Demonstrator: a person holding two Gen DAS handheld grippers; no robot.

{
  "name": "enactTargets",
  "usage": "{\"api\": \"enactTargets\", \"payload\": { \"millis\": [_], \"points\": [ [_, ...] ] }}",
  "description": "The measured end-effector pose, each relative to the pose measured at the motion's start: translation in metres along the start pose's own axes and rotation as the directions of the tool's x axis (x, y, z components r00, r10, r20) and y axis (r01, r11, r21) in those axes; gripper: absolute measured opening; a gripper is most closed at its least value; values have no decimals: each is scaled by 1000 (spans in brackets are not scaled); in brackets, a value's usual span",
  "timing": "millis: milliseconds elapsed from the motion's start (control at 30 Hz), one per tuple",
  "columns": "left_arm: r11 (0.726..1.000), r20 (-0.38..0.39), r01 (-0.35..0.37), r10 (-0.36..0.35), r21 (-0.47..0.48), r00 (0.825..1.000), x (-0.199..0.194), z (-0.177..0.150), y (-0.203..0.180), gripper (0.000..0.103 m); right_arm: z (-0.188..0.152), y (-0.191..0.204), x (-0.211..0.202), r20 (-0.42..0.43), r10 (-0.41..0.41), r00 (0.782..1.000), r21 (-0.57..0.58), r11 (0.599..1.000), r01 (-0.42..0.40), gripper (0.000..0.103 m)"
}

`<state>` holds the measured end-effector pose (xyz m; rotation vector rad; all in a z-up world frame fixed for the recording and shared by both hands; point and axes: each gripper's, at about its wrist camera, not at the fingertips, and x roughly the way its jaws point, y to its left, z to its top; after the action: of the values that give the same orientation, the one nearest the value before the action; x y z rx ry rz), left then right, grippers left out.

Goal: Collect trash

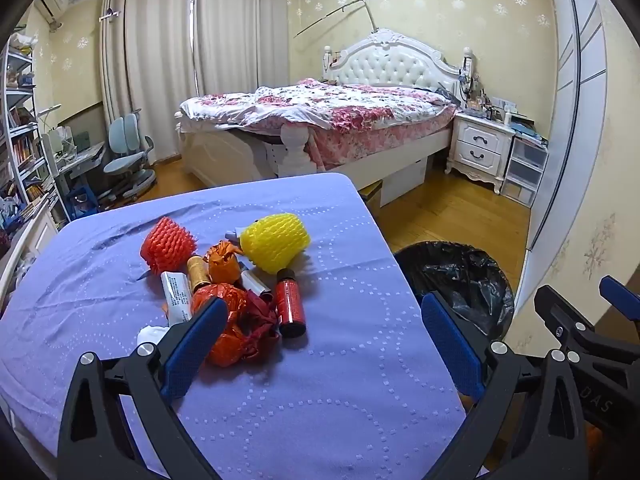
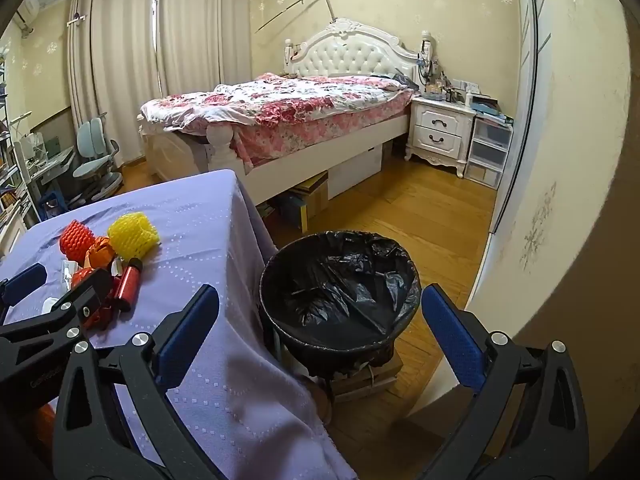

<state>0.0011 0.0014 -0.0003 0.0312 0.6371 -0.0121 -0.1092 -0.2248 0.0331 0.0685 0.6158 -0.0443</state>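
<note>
While both grippers hung above the near edge of the desk (image 1: 340, 380), nothing had yet been picked up. The left gripper (image 1: 320, 344) had its fingers (image 1: 192, 344) spread wide with nothing between them, aimed down at the heap of trash, and the right gripper (image 2: 320, 332) was likewise wide apart and empty, looking toward the bin (image 2: 340, 292) on the floor just beside the desk.

All the trash lay together on the purple cloth: a red foam net (image 1: 168, 244), a yellow foam net (image 1: 276, 240), crumpled orange and red wrappers (image 1: 236, 328), a red bottle (image 1: 290, 304), a gold bottle (image 1: 197, 276) and a white tube (image 1: 176, 296), most of them touching.

That crowding was the likely trouble. Fingers closing on the wrappers could catch a bottle's edge and send it rolling toward the desk's edge, or pinch the loose cloth and drag the whole heap. The foam nets would probably squash and might slip free on the way across. The bin's black liner (image 2: 348, 276) sagged inward, so a drop released too early might land on the floor rather than inside.
</note>
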Motion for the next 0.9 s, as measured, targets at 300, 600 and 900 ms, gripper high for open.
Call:
{"api": "enactTargets", "payload": {
  "millis": [300,600,900],
  "points": [
    [1000,15,-3,3,8,1000,5,-7,4,97,1,-3,-4,3,5,1000,19,1000,-5,99],
    [1000,12,-1,1,2,1000,-1,-7,2,97,1,-1,-4,1,0,1000,15,1000,0,99],
    [1000,5,-2,2,1,1000,-1,-8,3,97,1,-2,-4,0,0,1000,14,1000,0,99]
  ]
}}
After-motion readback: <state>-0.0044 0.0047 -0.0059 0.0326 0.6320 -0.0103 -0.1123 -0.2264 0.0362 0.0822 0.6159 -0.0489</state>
